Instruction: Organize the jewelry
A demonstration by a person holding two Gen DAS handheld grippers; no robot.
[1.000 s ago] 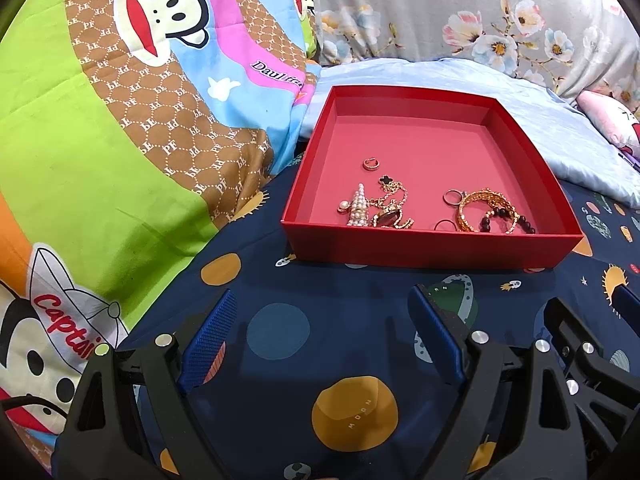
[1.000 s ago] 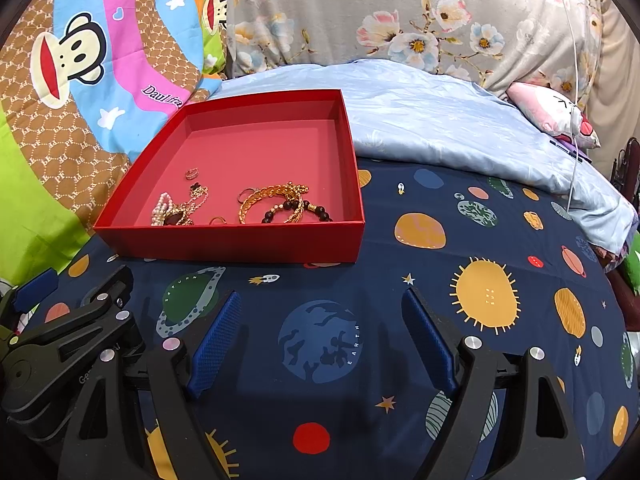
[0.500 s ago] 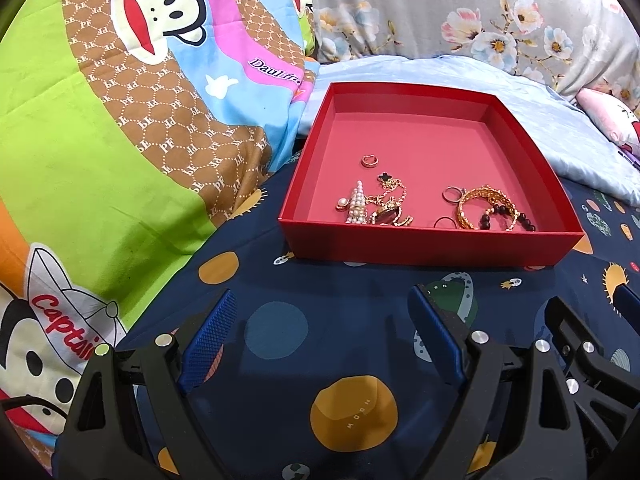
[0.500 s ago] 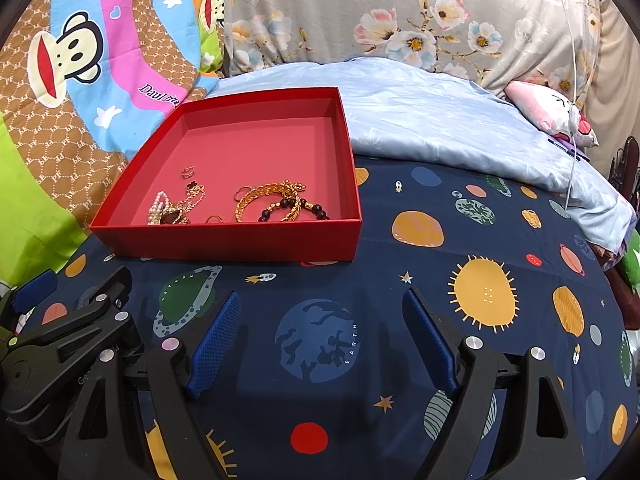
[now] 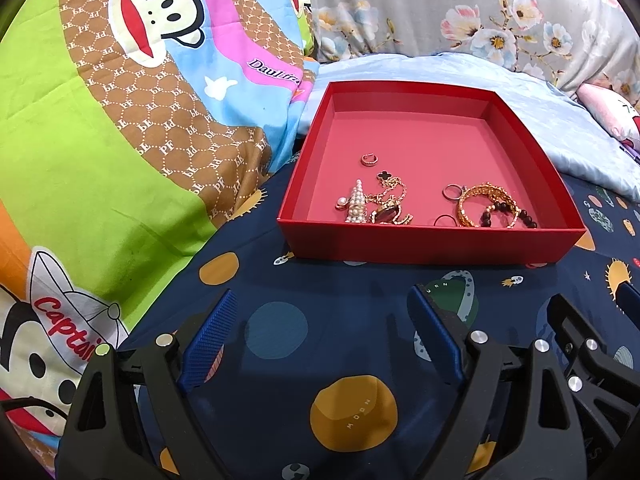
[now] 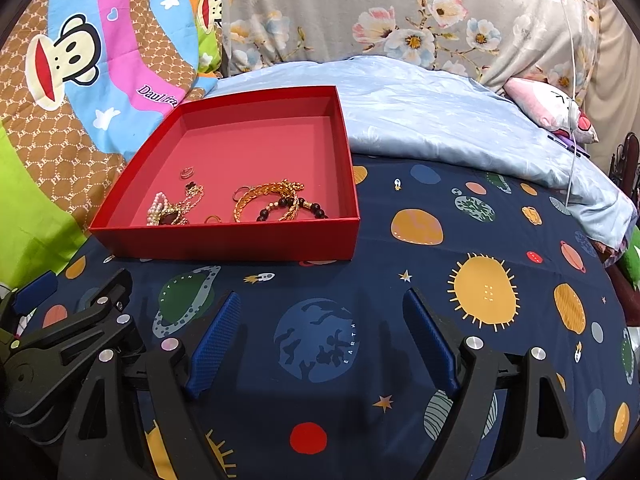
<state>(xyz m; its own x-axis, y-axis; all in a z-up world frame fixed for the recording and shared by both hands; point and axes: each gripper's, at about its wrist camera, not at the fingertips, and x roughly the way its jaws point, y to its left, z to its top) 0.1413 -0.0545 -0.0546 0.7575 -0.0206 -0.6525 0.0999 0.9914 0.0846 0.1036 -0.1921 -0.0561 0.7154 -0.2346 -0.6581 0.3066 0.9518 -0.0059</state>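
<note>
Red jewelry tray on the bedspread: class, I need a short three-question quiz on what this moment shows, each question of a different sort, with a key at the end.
1. True or false: the left hand-held gripper is shut on a ring.
2. Multiple choice: where does the dark beaded bracelet lie? A) on the planet-print bedspread; B) inside the red tray, near its front right corner; C) between the fingers of the right hand-held gripper.
3. Fill in: the pearl hair clip lies to the ____ of the gold chain bracelet in the left wrist view.

Key: 1 false, it is open and empty. 2 B. 3 left.
</note>
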